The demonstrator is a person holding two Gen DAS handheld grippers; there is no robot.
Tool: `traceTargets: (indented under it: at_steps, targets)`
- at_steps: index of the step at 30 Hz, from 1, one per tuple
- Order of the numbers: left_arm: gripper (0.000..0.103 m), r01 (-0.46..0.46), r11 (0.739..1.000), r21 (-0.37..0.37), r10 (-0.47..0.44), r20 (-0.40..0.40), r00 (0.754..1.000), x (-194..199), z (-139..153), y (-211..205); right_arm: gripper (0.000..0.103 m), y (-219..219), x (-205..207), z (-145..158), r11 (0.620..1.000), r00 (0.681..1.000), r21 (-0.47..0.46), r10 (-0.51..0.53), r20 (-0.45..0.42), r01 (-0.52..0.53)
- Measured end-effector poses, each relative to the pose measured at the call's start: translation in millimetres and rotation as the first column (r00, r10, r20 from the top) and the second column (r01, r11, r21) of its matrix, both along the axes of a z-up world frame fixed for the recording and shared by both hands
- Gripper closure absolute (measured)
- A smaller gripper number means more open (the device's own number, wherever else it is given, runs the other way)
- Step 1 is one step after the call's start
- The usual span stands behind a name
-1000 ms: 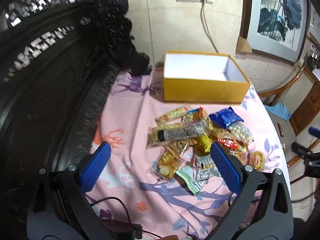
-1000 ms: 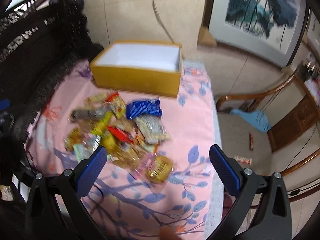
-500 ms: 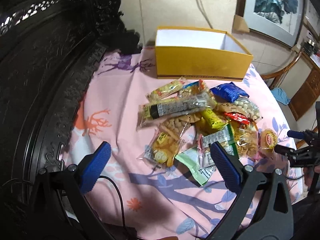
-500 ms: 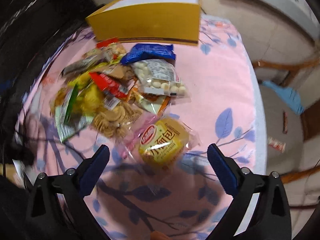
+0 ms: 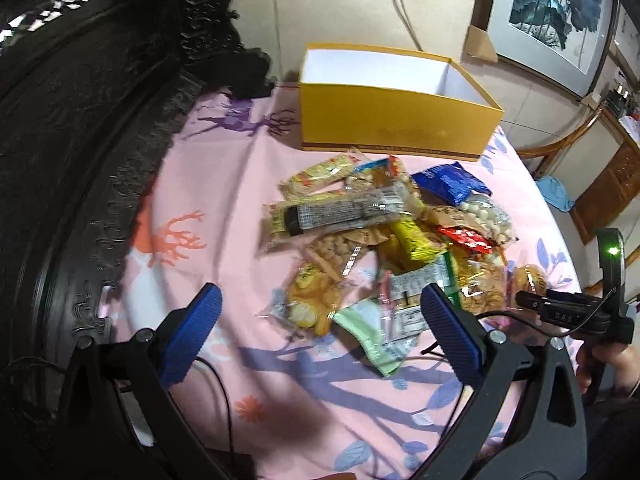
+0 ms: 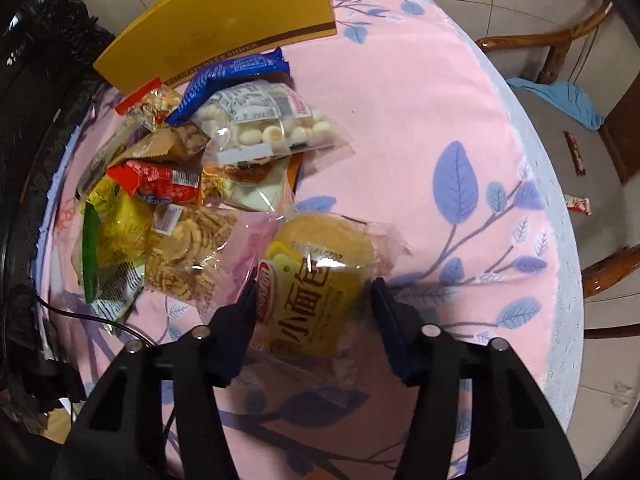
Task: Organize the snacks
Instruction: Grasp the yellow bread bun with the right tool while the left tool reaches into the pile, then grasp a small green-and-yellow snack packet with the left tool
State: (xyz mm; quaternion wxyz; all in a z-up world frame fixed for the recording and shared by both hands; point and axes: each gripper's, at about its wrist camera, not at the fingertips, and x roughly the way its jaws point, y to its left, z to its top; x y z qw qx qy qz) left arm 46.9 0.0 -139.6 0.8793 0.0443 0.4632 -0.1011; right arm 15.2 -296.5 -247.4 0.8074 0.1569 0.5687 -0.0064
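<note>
The right tool (image 6: 314, 294) points steeply down at the worktop (image 6: 420, 92), its jaws closing around a round bun (image 6: 320, 280) in a clear wrapper. The bun sits between the two fingers, which are at its wrapper's sides; whether they press it yet I cannot tell. In the left wrist view this tool (image 5: 532, 300) shows at 3 o'clock, held level with the pile's edge by a hand (image 5: 612, 364) in a dark sleeve.

The left tool (image 5: 316, 320) hangs over the near part of the pink cloth, tilted down, jaws spread wide with nothing between them. Its right finger (image 5: 448, 328) overlaps the near edge of the snack pile (image 5: 384, 240); the left finger (image 5: 192, 332) stands over bare cloth.

The pile lies mid-worktop: a long bar pack, a blue pack (image 6: 228, 76), a bag of white balls (image 6: 264, 124), a red pack (image 6: 160, 180), biscuits (image 6: 188, 252) and a green pack. The bun lies at the pile's 5 o'clock edge in the right wrist view. A yellow box (image 5: 396, 120), open and white inside, stands at 12 o'clock beyond the pile, just beside the blue pack.
</note>
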Motion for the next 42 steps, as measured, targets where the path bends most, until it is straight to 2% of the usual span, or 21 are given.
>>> traceTargets:
  at_steps: [5, 9, 16, 17, 19, 22, 31, 38, 40, 42]
  targets:
    - [0.002, 0.076, 0.995, -0.066, -0.081, -0.09, 0.993, 19, -24, -29, 0.049, 2, -4, 1, 1.0, 1.0, -0.009, 0.008, 0.001, -0.008]
    - [0.002, 0.123, 0.987, -0.107, -0.141, -0.188, 0.972, 32, -51, -53, 0.048, -2, -14, 1, 1.0, 1.0, 0.005, -0.007, -0.008, 0.007]
    - [0.004, 0.192, 0.977, -0.093, -0.21, -0.256, 0.944, 37, -84, -84, 0.047, -4, -28, -3, 1.0, 1.0, 0.008, -0.025, -0.012, 0.025]
    - [0.02, 0.202, 0.975, -0.095, -0.219, -0.246, 0.944, 36, -85, -84, 0.047, -4, -29, -2, 1.0, 1.0, 0.001, -0.023, -0.013, 0.023]
    - [0.042, 0.232, 0.968, -0.095, -0.249, -0.253, 0.935, 34, -91, -85, 0.047, -3, -31, -2, 1.0, 1.0, -0.007, -0.021, -0.011, 0.02]
    - [0.047, 0.24, 0.966, -0.1, -0.257, -0.247, 0.934, 31, -93, -79, 0.047, -2, -31, -3, 1.0, 1.0, -0.006, -0.023, -0.012, 0.023]
    - [0.05, 0.229, 0.968, -0.105, -0.248, -0.232, 0.94, 17, -90, -57, 0.047, 0, -31, -3, 1.0, 1.0, -0.014, -0.019, -0.015, 0.018]
    - [0.035, 0.164, 0.986, -0.031, -0.165, -0.333, 0.928, 22, -115, -43, 0.047, 0, -30, -4, 1.0, 1.0, -0.019, -0.019, -0.021, 0.019]
    - [0.035, 0.14, 0.99, -0.034, -0.143, -0.356, 0.923, 23, -122, -38, 0.047, 0, -31, -4, 1.0, 1.0, -0.021, -0.019, -0.023, 0.018]
    - [0.044, 0.115, 0.992, -0.048, -0.124, -0.351, 0.928, 23, -121, -30, 0.047, 0, -32, -4, 1.0, 0.999, -0.021, -0.022, -0.024, 0.021]
